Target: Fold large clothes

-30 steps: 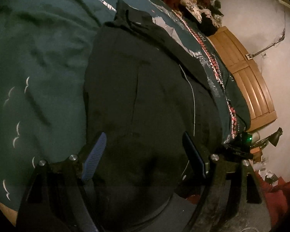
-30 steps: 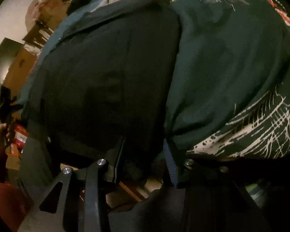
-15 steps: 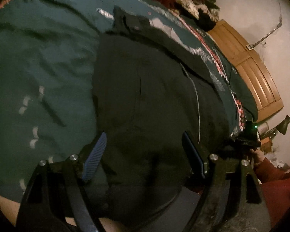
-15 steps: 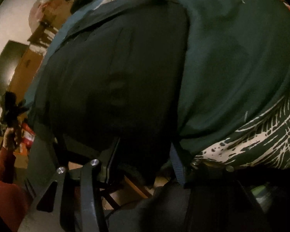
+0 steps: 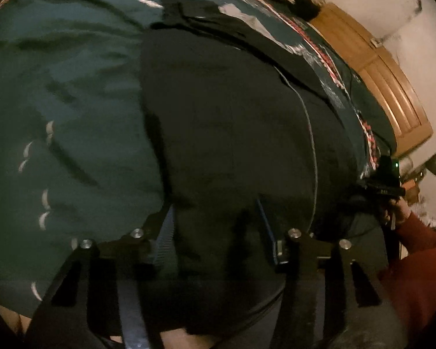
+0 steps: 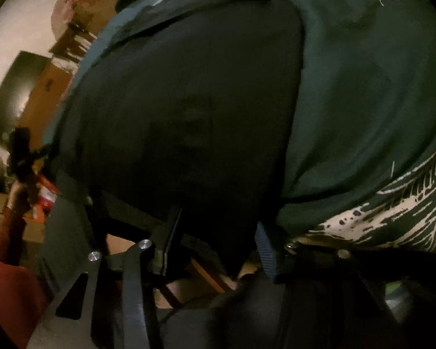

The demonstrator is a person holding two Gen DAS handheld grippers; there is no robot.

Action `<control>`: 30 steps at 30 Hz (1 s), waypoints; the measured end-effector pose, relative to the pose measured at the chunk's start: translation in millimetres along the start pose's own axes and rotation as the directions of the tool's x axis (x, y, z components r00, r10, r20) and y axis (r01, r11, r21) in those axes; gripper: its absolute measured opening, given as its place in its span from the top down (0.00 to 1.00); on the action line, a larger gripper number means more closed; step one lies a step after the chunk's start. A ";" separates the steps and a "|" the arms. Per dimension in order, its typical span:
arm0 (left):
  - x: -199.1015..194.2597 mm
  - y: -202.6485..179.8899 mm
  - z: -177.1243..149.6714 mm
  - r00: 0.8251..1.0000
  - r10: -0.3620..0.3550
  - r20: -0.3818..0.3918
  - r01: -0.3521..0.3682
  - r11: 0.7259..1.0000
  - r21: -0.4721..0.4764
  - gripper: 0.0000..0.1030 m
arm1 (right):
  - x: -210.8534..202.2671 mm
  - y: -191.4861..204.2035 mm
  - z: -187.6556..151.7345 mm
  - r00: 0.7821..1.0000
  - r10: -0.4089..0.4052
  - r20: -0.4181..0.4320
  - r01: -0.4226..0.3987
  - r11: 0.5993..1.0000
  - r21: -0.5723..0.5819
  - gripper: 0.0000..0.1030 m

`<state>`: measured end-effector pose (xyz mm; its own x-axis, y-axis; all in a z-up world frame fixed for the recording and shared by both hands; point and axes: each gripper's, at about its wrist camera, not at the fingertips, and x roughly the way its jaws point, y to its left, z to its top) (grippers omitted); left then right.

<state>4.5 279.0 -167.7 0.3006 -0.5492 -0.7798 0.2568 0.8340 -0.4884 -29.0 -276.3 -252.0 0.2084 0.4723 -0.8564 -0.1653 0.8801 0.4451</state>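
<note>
My left gripper point(image 5: 215, 229) has just been closing, its jaws drawn in around the near hem of the black garment point(image 5: 226, 122), which bunches between the pads – I judge it pinched. My right gripper point(image 6: 216, 234) has also been shifting its opening; dark cloth sits between its jaws, but whether the pads press I cannot tell. The garment lies flat on the green bedspread point(image 5: 72, 93), its hem at the bed's near edge. If one side holds only a top layer, or grabs bedspread too, the fold skews – the far collar end drags.
</note>
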 end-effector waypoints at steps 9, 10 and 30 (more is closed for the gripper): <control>9.4 -5.5 -6.0 0.997 -0.066 -0.045 0.067 0.997 0.039 0.54 | 0.4 -4.2 -0.3 1.000 0.017 -0.008 -0.017 1.000 0.008 0.55; 8.4 -3.4 -8.2 0.996 -0.069 -0.047 0.071 0.997 0.037 0.60 | -0.5 -1.6 -0.6 1.000 0.019 -0.009 -0.019 1.000 0.001 0.55; -56.6 -32.7 41.7 0.890 -0.403 0.213 0.432 0.896 -0.106 0.93 | -91.8 38.5 11.4 0.940 0.289 0.182 -0.294 0.956 0.002 0.94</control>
<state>17.4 280.6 -91.2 0.3597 -0.8365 -0.4133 0.2623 0.5157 -0.8156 -43.5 -285.2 -153.3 0.3235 0.7068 -0.6291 -0.2174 0.7026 0.6776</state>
